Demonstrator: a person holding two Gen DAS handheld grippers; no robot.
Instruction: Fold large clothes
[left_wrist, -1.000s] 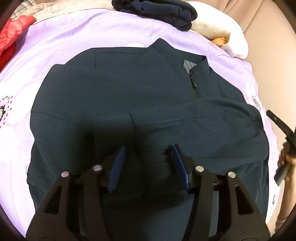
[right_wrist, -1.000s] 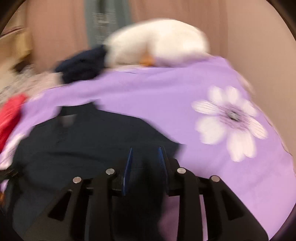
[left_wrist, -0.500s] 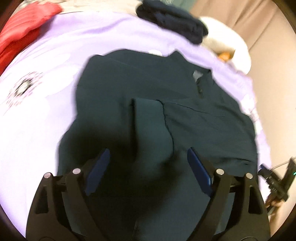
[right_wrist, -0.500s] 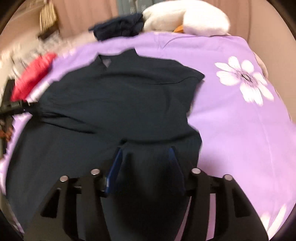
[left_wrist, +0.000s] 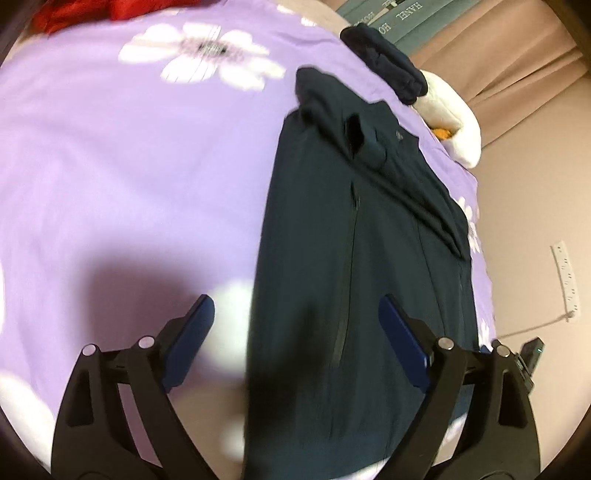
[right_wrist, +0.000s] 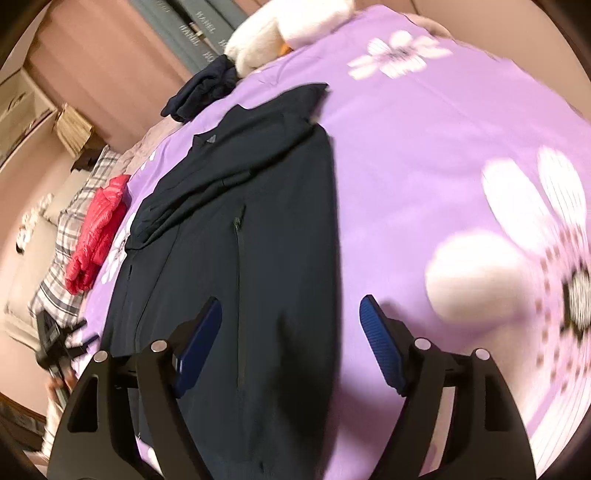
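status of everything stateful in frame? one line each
left tongs: open, empty, above the jacket's edge
right tongs: open, empty, above the jacket
dark jacket: flat on the bed, folded to a long narrow strip, sleeve laid across the top
navy garment: folded, beside the white plush
red jacket: bunched up, unfolded
purple floral bedsheet: spread flat
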